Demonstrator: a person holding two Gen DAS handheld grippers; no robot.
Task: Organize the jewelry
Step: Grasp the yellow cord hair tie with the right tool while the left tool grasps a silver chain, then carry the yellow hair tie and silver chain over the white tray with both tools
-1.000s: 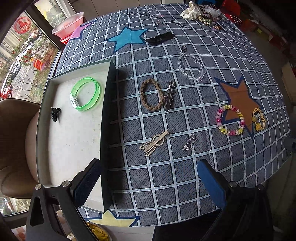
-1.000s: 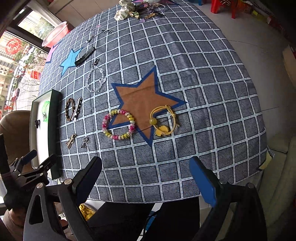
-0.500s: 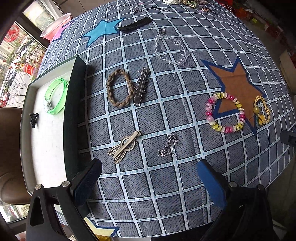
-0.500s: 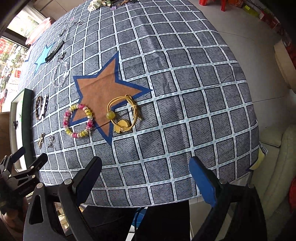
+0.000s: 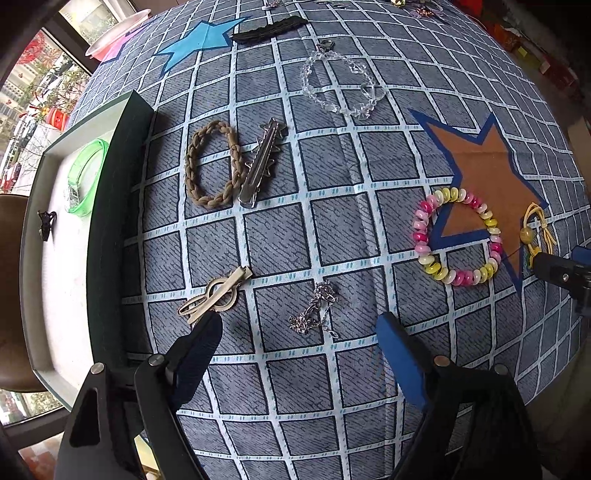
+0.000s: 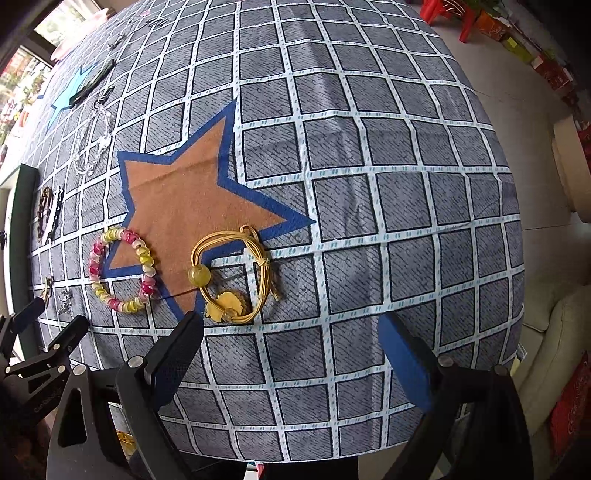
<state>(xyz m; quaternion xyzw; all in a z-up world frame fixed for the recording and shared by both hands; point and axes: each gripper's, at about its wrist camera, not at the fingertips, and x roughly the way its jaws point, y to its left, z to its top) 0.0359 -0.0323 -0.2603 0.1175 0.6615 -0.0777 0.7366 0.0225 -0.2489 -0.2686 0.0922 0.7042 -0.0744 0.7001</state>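
My left gripper (image 5: 299, 336) is open and empty, low over the checked cloth, with a small silver chain (image 5: 313, 309) between its fingers and a silver hair clip (image 5: 216, 291) by the left finger. My right gripper (image 6: 291, 332) is open and empty just in front of a yellow cord hair tie (image 6: 232, 273). A pink-and-yellow bead bracelet (image 5: 458, 240) lies on the brown star; it also shows in the right wrist view (image 6: 122, 269). The tray (image 5: 99, 236) at left holds a green bracelet (image 5: 86, 177) and a small black clip (image 5: 46, 221).
A brown braided hair tie (image 5: 212, 164), a spiked silver clip (image 5: 260, 162), a clear bead bracelet (image 5: 340, 88) and a black clip (image 5: 269, 27) lie farther back. A pink bowl (image 5: 116, 37) stands at the far left corner. The table edge runs just below both grippers.
Both grippers have moved forward and down toward the table. The left one has shifted from the tray to the silver chain; the right one has closed in on the yellow hair tie.
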